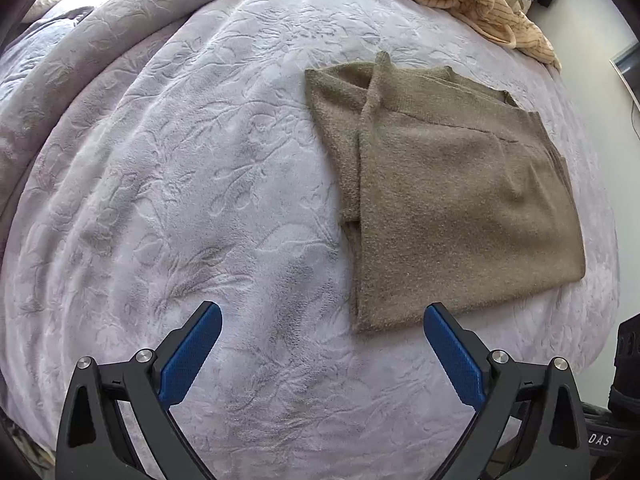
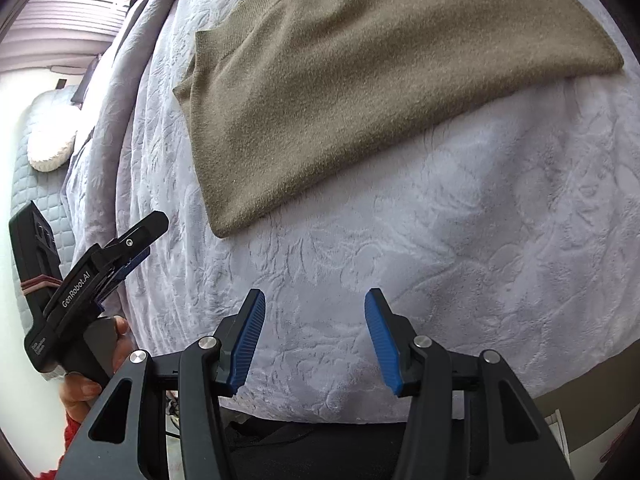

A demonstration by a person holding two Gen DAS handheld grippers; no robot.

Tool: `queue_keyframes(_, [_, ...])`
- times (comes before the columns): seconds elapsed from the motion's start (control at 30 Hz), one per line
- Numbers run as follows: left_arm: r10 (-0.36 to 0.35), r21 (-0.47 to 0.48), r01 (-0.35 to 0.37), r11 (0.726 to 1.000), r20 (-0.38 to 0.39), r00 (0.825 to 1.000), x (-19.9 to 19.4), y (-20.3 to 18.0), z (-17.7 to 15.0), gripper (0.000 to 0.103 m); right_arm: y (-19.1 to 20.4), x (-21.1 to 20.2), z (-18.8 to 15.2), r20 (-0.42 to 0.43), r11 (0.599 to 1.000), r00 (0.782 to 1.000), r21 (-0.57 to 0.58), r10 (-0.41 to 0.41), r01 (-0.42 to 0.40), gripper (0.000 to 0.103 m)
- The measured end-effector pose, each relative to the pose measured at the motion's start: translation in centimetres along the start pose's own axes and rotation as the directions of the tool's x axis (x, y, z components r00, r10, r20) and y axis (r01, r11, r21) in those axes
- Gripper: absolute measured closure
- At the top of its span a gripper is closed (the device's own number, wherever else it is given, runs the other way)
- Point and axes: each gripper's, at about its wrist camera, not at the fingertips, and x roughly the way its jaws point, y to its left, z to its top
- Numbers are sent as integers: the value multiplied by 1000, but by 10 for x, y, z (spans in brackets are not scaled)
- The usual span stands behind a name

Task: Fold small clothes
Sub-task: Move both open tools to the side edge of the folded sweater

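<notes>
The left gripper (image 1: 322,318) points down, jaws wide apart and holding nothing, just by the near corner of the brown sweater (image 1: 452,192). The right gripper (image 2: 316,304) is open and empty too. The sweater lies folded on the blanket (image 1: 160,160). A one-layer pinch could pull it apart.

Left wrist view: looks steeply down past its own blue-padded jaws onto the lilac bedspread (image 1: 200,200), with the folded olive sweater (image 1: 460,200) ahead and to the right, at middling range. Right wrist view: also tilted down but nearer the bed's edge, sweater (image 2: 360,80) filling the upper frame. Both share the sweater and bedspread (image 2: 480,260); the right view alone catches the left gripper (image 2: 148,240) at its left margin.
</notes>
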Motion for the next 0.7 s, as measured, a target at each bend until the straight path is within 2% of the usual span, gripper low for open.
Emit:
queue_keyframes(0.17, [-24, -68, 21, 997, -49, 999, 15, 12, 2, 2, -5, 23, 14, -12, 992, 993, 44, 117, -116, 47])
queue_keyframes(0.4, [2, -121, -10, 993, -66, 998, 21, 18, -5, 2, -19, 56, 45, 44, 930, 947, 177, 319, -321, 45])
queue_keyframes(0.7, [10, -140, -21, 990, -82, 997, 27, 29, -2, 2, -32, 78, 62, 102, 851, 892, 267, 441, -452, 45])
